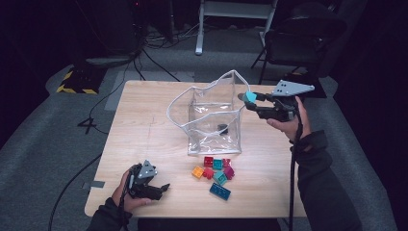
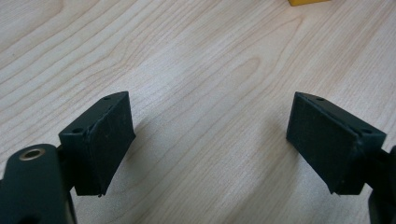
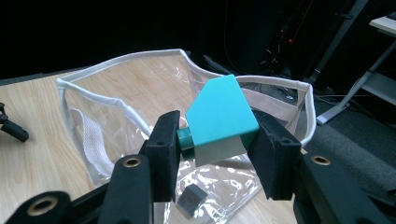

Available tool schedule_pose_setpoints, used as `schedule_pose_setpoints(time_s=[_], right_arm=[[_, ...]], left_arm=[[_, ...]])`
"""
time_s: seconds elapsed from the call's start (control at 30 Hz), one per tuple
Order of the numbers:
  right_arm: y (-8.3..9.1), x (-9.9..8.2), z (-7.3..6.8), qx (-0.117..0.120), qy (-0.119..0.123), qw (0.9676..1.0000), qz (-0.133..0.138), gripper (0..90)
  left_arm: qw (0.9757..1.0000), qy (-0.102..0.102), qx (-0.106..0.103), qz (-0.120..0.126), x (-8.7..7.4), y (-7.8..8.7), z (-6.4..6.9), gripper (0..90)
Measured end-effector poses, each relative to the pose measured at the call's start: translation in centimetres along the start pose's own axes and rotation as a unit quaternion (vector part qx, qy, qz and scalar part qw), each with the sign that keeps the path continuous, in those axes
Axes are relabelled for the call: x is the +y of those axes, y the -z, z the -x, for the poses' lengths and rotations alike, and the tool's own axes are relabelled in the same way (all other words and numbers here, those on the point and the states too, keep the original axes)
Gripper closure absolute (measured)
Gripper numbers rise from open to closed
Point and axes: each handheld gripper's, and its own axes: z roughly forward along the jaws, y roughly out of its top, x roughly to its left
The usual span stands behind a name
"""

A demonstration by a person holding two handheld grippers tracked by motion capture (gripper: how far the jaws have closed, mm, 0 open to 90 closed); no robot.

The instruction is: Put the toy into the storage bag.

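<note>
Teal block (image 3: 219,112) sits clamped in our right tool (image 3: 217,140), over the clear bag's (image 1: 211,113) rim near the tabletop's far edge; we centre it before letting go. Left tool (image 2: 210,135) gapes empty.

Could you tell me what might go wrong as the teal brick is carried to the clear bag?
1. The right tongs grip the teal brick tilted, one stud against a pad; it could twist and slip out.
2. The clear bag is soft and its white rim sags unevenly; a nudge from the tongs could fold or tip it.
3. Released too early, the brick might land on the table outside the bag.
</note>
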Motion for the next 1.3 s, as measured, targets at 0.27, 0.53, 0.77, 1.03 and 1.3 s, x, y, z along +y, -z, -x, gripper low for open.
schedule_pose_setpoints(time_s=[0.27,0.53,0.77,1.03,1.3], right_arm=[[-1.9,1.0,0.0,-0.003,0.004,0.9997,-0.025,55.7],[-3.3,1.0,0.8,-0.014,-0.007,0.9986,-0.050,55.6],[-4.0,0.7,1.1,-0.018,-0.015,0.9977,-0.064,55.6],[-4.3,0.5,1.3,-0.033,-0.027,0.9968,-0.068,49.8],[-4.4,0.3,1.2,-0.037,-0.031,0.9968,-0.064,48.6]], left_arm=[[1.0000,-0.001,0.000,-0.001,0.0,0.0,0.0,15.2],[1.0000,-0.001,0.000,-0.001,0.0,0.0,0.0,15.2],[1.0000,-0.001,0.000,-0.001,0.0,0.0,0.0,15.2],[1.0000,-0.001,0.000,-0.001,0.0,0.0,0.0,15.2],[1.0000,-0.001,0.000,-0.001,0.0,0.0,0.0,15.2]])
